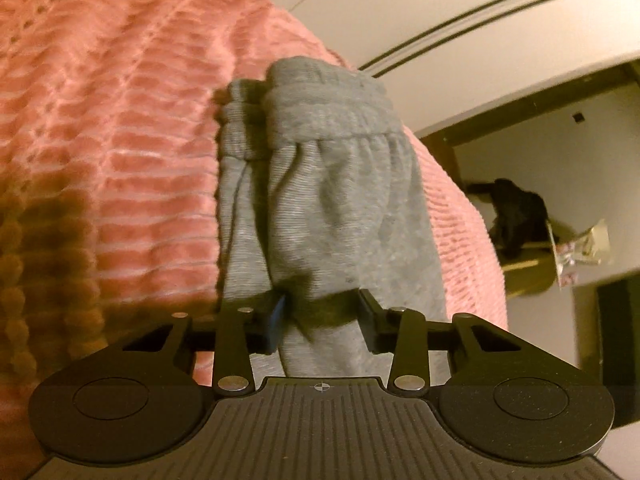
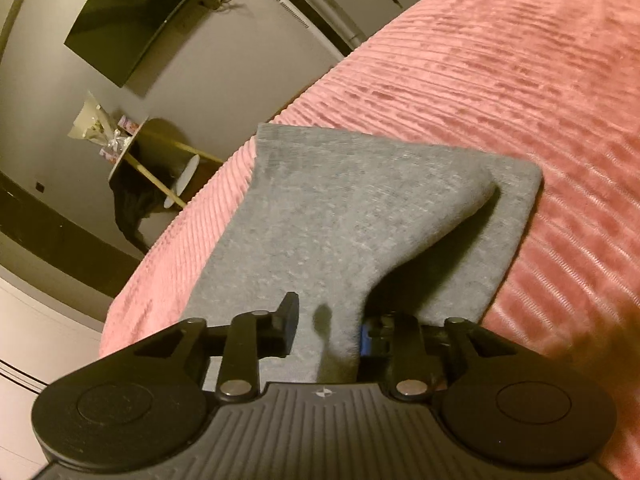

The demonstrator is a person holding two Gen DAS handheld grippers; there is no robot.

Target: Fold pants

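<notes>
grey pants (image 1: 328, 208) on pink blanket (image 1: 120, 140), TV (image 2: 136, 20) behind

Left gripper (image 1: 322, 318): seen from its own wrist camera, pointing forward along the two black fingers. Jaws stand parted, with a visible gap between them. The left finger (image 1: 276, 320) carries a blue pad on its inner face. Grey fabric passes through the gap and fills much of it; firm clamping cannot be confirmed.

Right gripper (image 2: 330, 326): likewise viewed from its wrist camera, tilted relative to the room. Jaws stand partly apart. A blue pad shows on the right finger (image 2: 372, 338), pressed against a raised fold of grey fabric. The other finger's contact with the fold is unclear.
</notes>
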